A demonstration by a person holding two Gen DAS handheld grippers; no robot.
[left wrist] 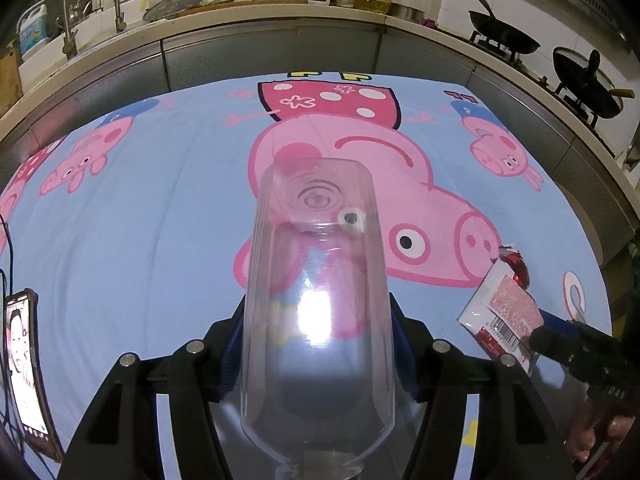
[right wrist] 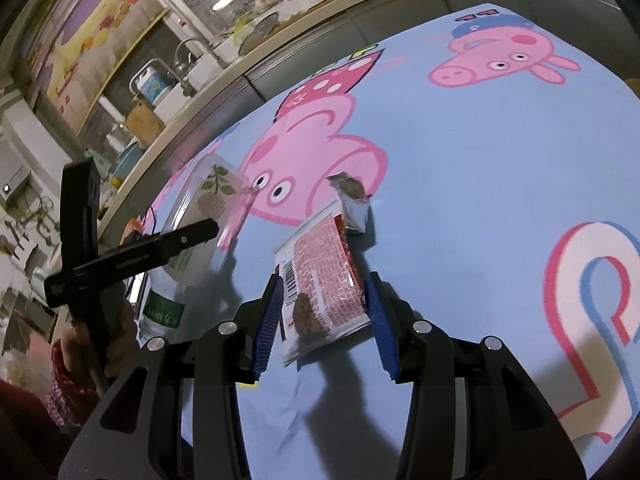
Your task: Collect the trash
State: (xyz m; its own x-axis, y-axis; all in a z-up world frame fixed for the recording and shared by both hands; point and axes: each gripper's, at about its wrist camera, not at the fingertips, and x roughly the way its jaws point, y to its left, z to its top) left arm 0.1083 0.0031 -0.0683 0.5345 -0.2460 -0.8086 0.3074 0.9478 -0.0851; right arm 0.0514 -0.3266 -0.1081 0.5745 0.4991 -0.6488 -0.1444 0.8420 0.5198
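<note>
My left gripper (left wrist: 318, 340) is shut on a clear plastic bottle (left wrist: 316, 300), held lengthwise above the table with its base pointing away. The same bottle (right wrist: 200, 216), with a leaf label, shows in the right wrist view at left, in the left gripper (right wrist: 188, 236). My right gripper (right wrist: 324, 304) is shut on a red and white snack wrapper (right wrist: 324, 276), its torn silver end sticking forward over the cloth. The wrapper (left wrist: 502, 308) and right gripper (left wrist: 538, 334) show at the right edge of the left wrist view.
The table wears a blue cartoon-pig cloth (left wrist: 160, 220). A phone (left wrist: 24, 364) with cables lies at its left edge. Behind runs a kitchen counter (left wrist: 280, 20) with sink taps, bottles, and two woks (left wrist: 504, 38) on a stove.
</note>
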